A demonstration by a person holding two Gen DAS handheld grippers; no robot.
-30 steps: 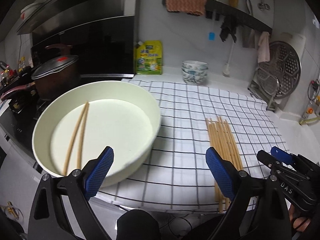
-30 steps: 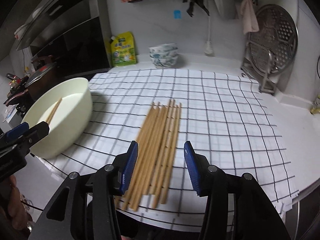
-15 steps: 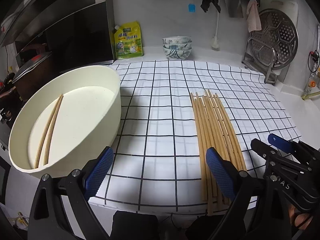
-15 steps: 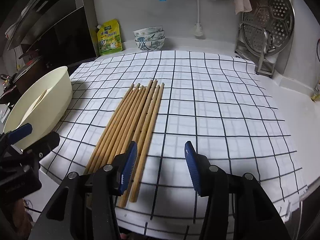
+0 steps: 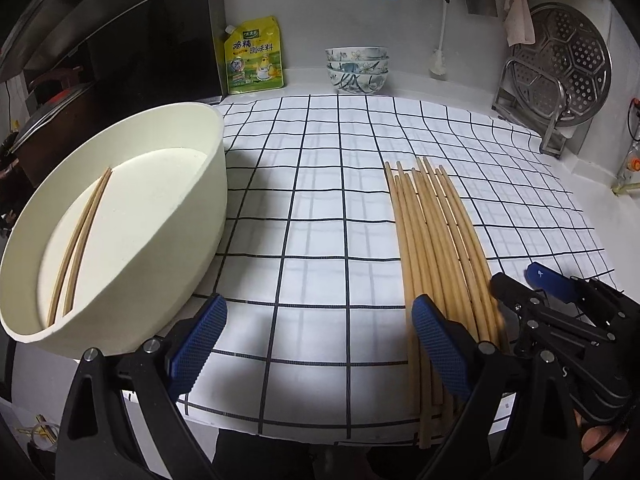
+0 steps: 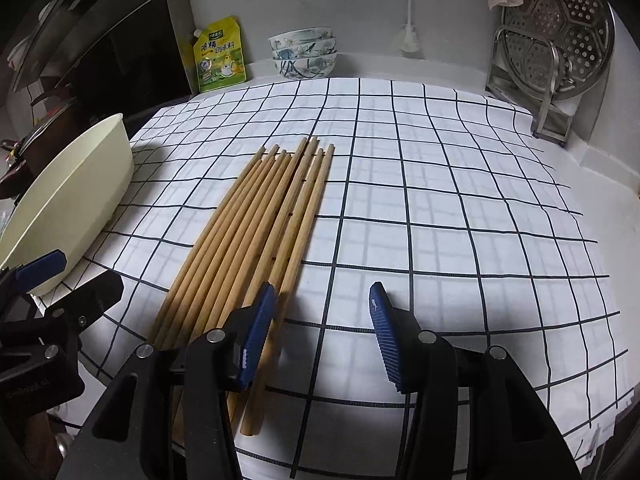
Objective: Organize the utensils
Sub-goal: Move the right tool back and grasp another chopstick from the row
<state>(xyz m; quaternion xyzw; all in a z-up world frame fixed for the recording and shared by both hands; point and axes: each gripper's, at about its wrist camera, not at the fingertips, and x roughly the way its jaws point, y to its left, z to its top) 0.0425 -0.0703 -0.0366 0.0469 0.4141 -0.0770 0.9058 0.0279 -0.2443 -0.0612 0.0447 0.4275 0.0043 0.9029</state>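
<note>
Lying side by side on the checked cloth [image 5: 320,208], the chopsticks [image 5: 436,248] run lengthwise away from the cameras, far tips toward the back wall, near ends at the cloth's front edge. Two more lie the same way in the cream basin [image 5: 132,240]. Left gripper [image 5: 320,340] and right gripper [image 6: 324,336] both hover spread, holding nothing

Both cameras sit low at the counter's [image 5: 592,184] near edge, facing its back wall. The left view looks along the left gripper [image 5: 320,344], close above the cloth [image 5: 320,184], with the basin [image 5: 160,216] near on its left and the chopsticks [image 5: 436,240] on its right. The right view looks along the right gripper [image 6: 320,336], chopsticks [image 6: 256,224] just left of centre. Both share the cloth [image 6: 440,200], chopsticks, basin [image 6: 76,196] and bowls [image 5: 357,69] [image 6: 304,56]; each catches the other gripper at its edge.
</note>
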